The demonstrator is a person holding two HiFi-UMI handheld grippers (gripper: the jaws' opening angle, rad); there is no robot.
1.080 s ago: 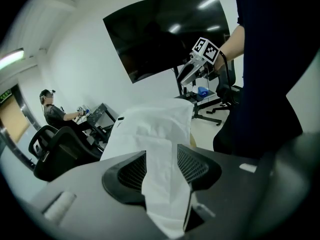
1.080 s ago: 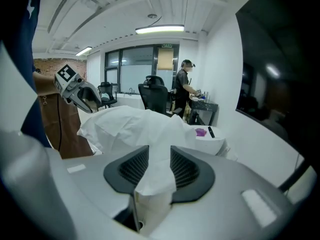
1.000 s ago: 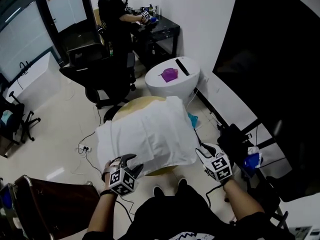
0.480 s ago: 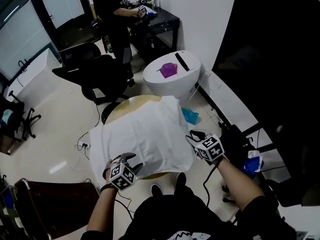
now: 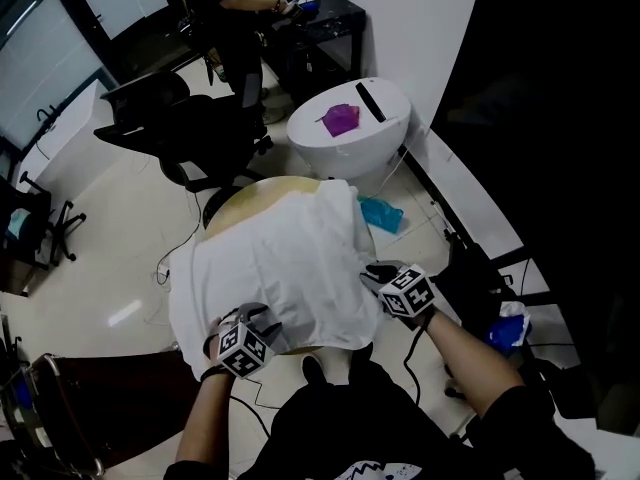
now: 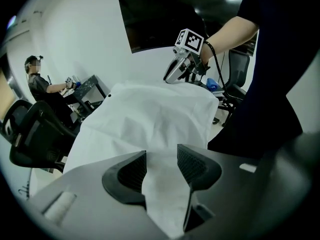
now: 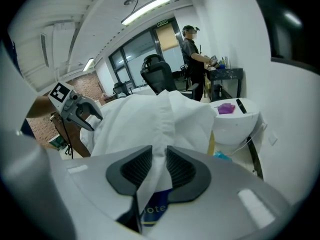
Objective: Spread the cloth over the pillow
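Observation:
A white cloth (image 5: pixel 275 268) lies draped over the pillow on a round tan table (image 5: pixel 250 196); the pillow itself is hidden beneath it. My left gripper (image 5: pixel 247 318) is at the cloth's near left corner, shut on a fold of it (image 6: pixel 161 166). My right gripper (image 5: pixel 376 272) is at the near right corner. Its jaws have just been closing and now pinch a fold of the cloth (image 7: pixel 159 165). Each gripper shows in the other's view, the right gripper (image 6: pixel 172 75) and the left gripper (image 7: pixel 84 115), across the stretched cloth (image 7: pixel 150 119).
A white round cabinet (image 5: pixel 330 153) behind the table carries a purple item (image 5: pixel 340 119) and a black bar (image 5: pixel 370 101). Black office chairs (image 5: pixel 180 128) stand at the back left. A person (image 5: pixel 215 8) works at a black desk. A teal thing (image 5: pixel 380 213) and cables lie on the floor.
Both grippers have come down and in toward the table. The cloth has sunk with them and now hangs lower over the near edge, spread wider on the left.

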